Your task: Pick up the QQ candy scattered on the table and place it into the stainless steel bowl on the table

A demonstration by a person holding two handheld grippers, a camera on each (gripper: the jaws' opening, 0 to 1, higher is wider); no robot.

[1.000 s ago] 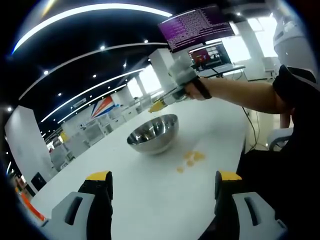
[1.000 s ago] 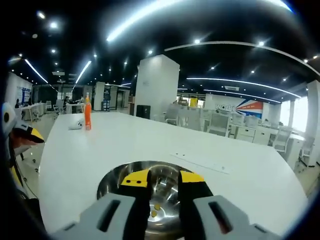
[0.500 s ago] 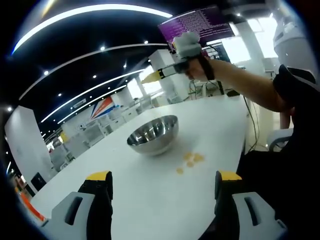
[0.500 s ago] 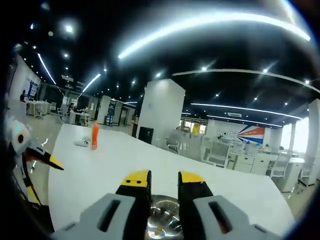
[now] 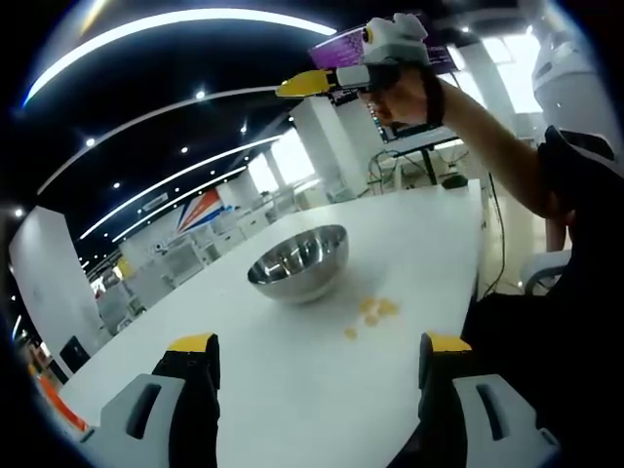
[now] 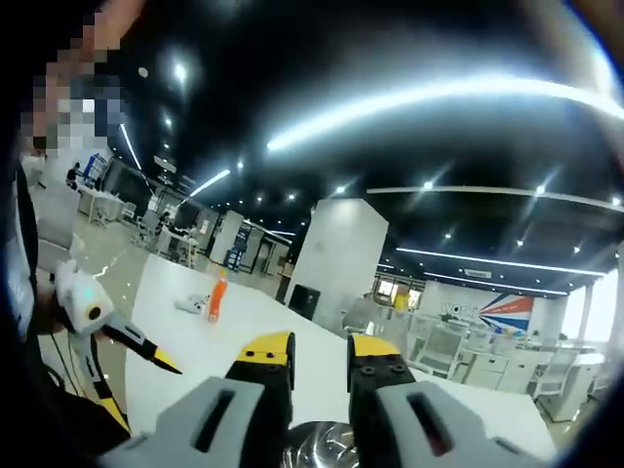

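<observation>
In the left gripper view the stainless steel bowl stands on the white table. A few yellow QQ candies lie just right of it. My left gripper hovers low over the near table, jaws wide open with nothing between them. My right gripper is raised high above the bowl in a person's hand, its yellow tips together. In the right gripper view, my right gripper has its jaws close together with nothing seen between them, and a sliver of the bowl shows below. The left gripper shows at lower left.
An orange bottle and a small white object stand at the table's far end. A monitor stands beyond the table behind the raised hand. The person's arm reaches in from the right. The table edge runs close on the right.
The right gripper has risen from just above the bowl to high over it, tilting its view up toward the ceiling. The left gripper has not moved.
</observation>
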